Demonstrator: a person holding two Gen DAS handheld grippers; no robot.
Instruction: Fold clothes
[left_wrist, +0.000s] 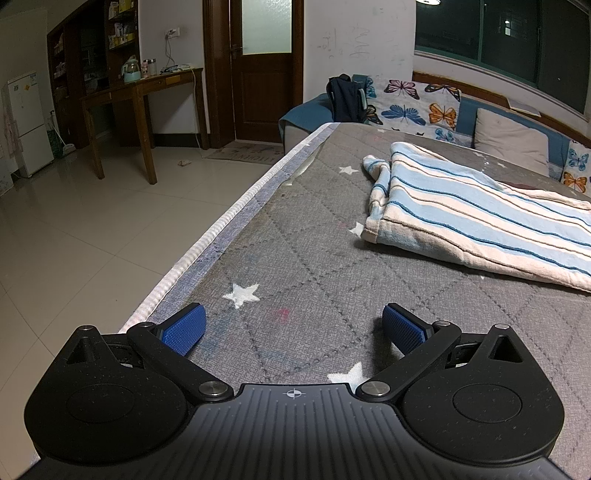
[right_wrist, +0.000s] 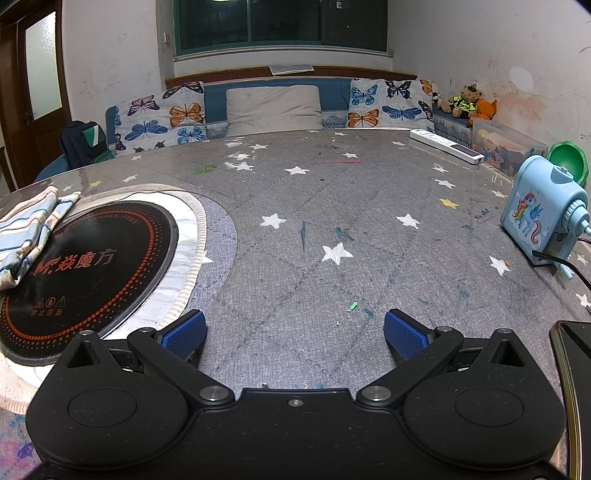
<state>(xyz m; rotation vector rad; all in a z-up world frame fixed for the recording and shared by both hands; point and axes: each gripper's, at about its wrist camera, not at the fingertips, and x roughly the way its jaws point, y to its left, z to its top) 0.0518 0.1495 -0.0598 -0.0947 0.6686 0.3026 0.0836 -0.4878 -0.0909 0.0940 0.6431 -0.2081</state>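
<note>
On grey star-print table cover, with both left gripper and right gripper spread apart and empty, striped cloth lying folded partly over round hotplate: best pinching two near corners squarely, lifting evenly.

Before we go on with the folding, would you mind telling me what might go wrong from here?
1. The striped cloth partly overlaps the black cooktop; if that is warm, the fabric could scorch.
2. The left tool sits near the table edge, so cloth dragged that way might slide off.
</note>
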